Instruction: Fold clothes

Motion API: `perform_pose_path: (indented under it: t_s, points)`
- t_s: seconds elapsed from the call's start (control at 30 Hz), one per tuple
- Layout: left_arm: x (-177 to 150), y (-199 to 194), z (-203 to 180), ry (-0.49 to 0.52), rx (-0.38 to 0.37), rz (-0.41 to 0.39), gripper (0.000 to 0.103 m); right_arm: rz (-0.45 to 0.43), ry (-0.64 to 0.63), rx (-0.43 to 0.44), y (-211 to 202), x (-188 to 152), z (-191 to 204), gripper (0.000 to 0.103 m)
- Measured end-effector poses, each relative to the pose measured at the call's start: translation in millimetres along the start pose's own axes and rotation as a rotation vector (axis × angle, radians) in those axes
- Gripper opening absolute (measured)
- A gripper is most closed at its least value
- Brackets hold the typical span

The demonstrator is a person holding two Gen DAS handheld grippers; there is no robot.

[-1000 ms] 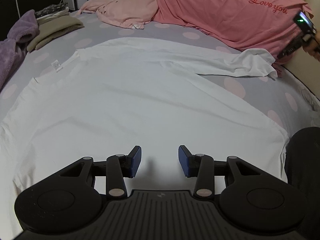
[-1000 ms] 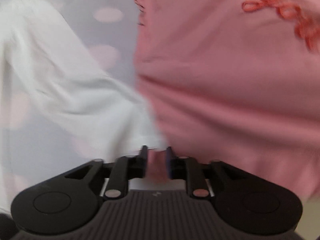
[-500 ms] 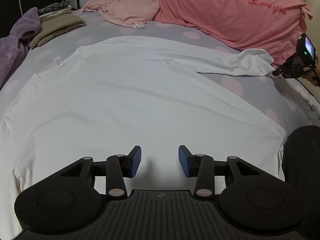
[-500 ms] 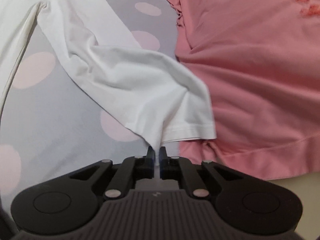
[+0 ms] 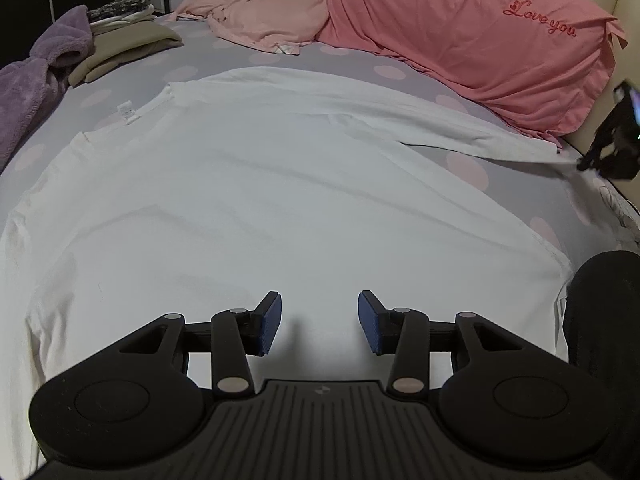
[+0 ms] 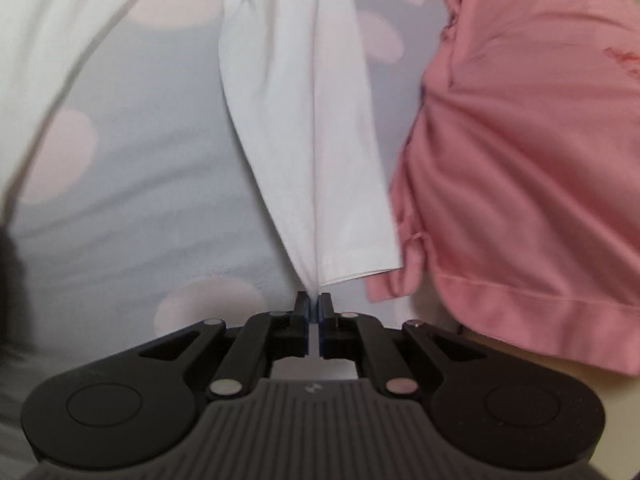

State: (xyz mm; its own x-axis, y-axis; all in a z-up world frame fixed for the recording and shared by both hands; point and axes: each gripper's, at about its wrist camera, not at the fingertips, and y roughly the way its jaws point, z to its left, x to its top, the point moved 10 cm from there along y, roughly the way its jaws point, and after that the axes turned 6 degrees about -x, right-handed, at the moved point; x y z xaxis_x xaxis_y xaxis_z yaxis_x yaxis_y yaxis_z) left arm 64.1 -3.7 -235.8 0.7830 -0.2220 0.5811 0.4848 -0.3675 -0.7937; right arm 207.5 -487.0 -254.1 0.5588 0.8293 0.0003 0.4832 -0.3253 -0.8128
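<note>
My right hand-held gripper pinches the cuff of the white shirt, drawing the sleeve straight beside the pink pillow. My left hand-held gripper, jaws spread, hovers over the hem, the shirt spread flat on the bed.

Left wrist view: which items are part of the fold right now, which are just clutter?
In the job:
white long-sleeved shirt
its sleeve cuff, pinched by right gripper
left gripper, open above the shirt

Lying about:
pink pillow
pink garment
purple fleece
folded stack
</note>
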Motion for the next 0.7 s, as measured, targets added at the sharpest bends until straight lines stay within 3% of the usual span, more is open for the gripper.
perform_pose_path:
  t_s: [0.13,0.2,0.37,0.5,0.7]
  points:
    - [-4.5,-7.8,12.9,-0.017,0.018,-0.004,0.040,0.068,-0.028,-0.011,13.6,-4.5,11.7,0.006]
    - [-6.7,-11.2,20.1,-0.029,0.027,-0.006,0.040,0.085,-0.017,0.016,7.2,-2.9,14.6,0.015]
    - [-13.4,-16.3,26.4,-0.052,0.035,-0.001,0.040,-0.076,0.172,0.112,-48.1,43.2,-3.9,0.024]
    - [-19.0,-19.8,28.5,-0.063,0.038,0.005,0.040,-0.202,0.242,0.189,-56.8,98.4,-17.0,0.029]
    - [-24.5,-39.7,29.8,-0.037,0.088,0.021,0.040,-0.292,0.389,0.319,7.5,178.9,-64.8,0.028]
